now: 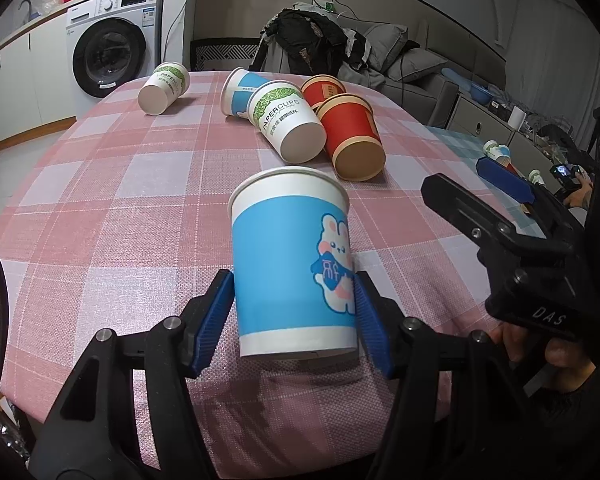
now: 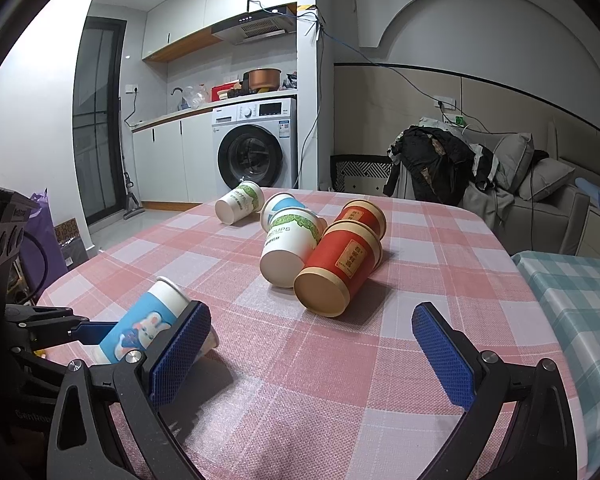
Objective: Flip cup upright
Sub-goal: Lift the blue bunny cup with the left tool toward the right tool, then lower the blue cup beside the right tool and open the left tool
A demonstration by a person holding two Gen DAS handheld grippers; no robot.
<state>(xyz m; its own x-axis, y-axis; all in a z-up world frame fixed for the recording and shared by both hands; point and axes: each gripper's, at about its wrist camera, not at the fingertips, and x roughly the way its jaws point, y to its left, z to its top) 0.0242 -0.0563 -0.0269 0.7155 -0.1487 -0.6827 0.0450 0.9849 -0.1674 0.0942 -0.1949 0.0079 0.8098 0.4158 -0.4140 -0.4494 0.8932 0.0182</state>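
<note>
My left gripper [image 1: 294,312] is shut on a blue-and-white paper cup with a rabbit print [image 1: 292,264]. The cup is tilted, rim up and away, its base just above the pink checked tablecloth [image 1: 120,216]. In the right wrist view the same cup [image 2: 148,324] leans at the near left, held by the left gripper. My right gripper [image 2: 312,344] is open and empty, low over the table's near middle. Its black body [image 1: 512,240] shows at the right of the left wrist view.
Several cups lie on their sides at the far middle: a green-leaf white cup [image 2: 288,246], two red cups [image 2: 340,268], a blue cup [image 2: 278,204], and another white cup [image 2: 238,202] further left. A teal-cloth table [image 2: 568,292] adjoins on the right.
</note>
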